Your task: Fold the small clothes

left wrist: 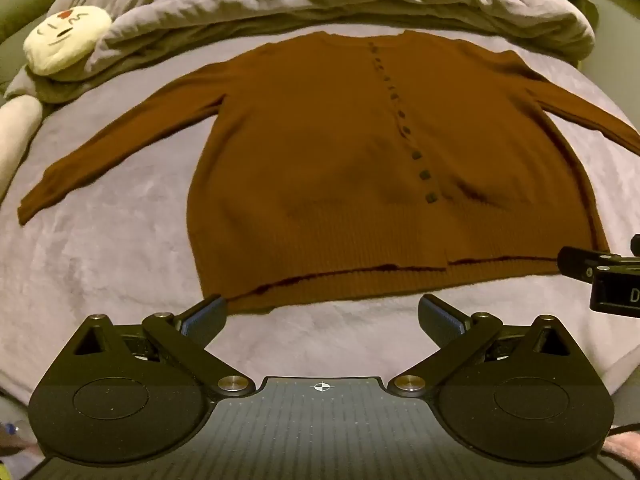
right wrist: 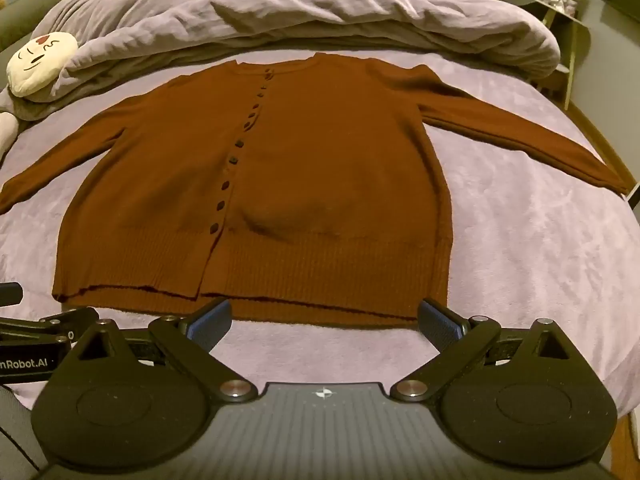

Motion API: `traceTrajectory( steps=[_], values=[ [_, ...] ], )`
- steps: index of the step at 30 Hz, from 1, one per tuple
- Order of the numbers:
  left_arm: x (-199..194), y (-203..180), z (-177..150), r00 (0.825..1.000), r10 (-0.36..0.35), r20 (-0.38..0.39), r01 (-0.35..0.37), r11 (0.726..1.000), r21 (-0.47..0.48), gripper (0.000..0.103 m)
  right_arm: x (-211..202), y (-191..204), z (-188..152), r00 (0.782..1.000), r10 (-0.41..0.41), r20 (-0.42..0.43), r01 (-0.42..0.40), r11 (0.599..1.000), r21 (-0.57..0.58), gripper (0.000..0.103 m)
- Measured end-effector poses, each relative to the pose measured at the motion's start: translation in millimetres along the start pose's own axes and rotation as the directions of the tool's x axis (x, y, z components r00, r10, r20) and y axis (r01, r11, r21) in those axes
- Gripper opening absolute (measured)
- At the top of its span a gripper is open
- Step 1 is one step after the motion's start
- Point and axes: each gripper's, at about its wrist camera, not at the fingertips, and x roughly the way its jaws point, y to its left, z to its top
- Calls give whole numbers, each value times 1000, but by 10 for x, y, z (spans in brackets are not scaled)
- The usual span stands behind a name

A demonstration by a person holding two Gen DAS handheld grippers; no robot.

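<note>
With both my left gripper and right gripper jaws wide open and empty beside the hem, the brown cardigan lies flat mid-frame on the bed; pinching the blanket too would drag it.

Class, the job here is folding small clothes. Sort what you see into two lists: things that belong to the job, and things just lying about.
Belongs to the job:
- brown knitted button-front cardigan, spread flat
- left hand-held gripper, open
- right hand-held gripper, open

Just lying about:
- cream round plush pillow with a face
- bunched lilac duvet
- lilac fleece bed cover under the cardigan
</note>
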Motion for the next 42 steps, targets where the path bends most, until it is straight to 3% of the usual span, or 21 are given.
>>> traceTrajectory(
  steps=[42],
  values=[
    [57,29,12,999,-29,-44,27,998,-49,103,-1,-34,11,999,-7,32,7,1000,-7,99]
  ],
)
